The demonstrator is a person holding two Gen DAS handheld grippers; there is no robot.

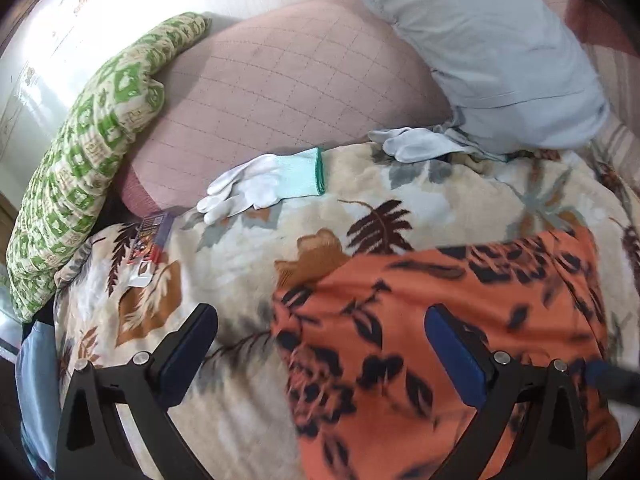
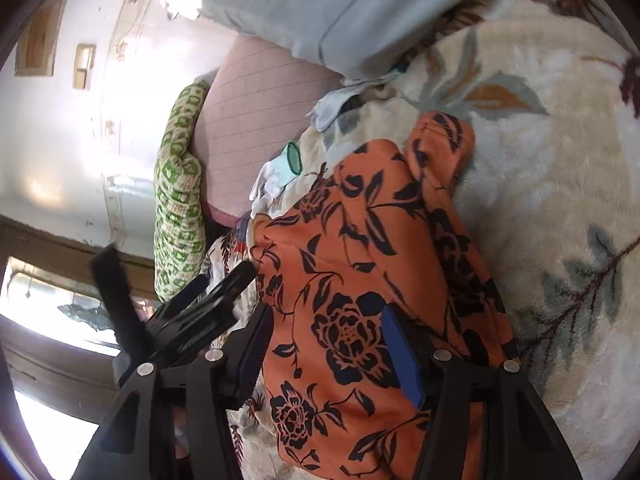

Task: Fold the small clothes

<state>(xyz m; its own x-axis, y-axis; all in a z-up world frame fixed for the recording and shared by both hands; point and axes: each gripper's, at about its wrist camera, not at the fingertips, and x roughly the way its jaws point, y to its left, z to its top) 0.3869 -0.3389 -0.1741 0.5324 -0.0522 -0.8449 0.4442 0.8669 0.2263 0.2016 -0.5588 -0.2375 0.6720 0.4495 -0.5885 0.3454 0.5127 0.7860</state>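
While the left wrist view showed the orange floral garment (image 1: 440, 340) lying on the leaf-print blanket (image 1: 240, 288), the left gripper (image 1: 320, 344) stood at full spread above it — nothing between the jaws, pads clear of the cloth. The garment's left edge sat under the gap between the fingers, the rest ran off to the right. Motion blur smeared the print. Two white gloves (image 1: 256, 184) lay further back near the pink quilted cushion (image 1: 280, 92), with a green patterned pillow (image 1: 92, 160) at left and a pale blue pillow (image 1: 500, 48) at top.

Best way to do this fold, as I judged it: drop onto a free edge or corner, pinch only one layer, then carry it over flat so no ridge forms on the soft blanket.

In the right wrist view the garment (image 2: 360, 280) filled the centre, one sleeve-like part bunched toward the top. The right gripper (image 2: 324, 348) was about half open, jaws straddling the cloth near the camera; whether the pads pressed on it I could not tell — the fabric ran between them with no clear pinch. The left gripper's black frame (image 2: 200, 304) showed at left, off the garment.
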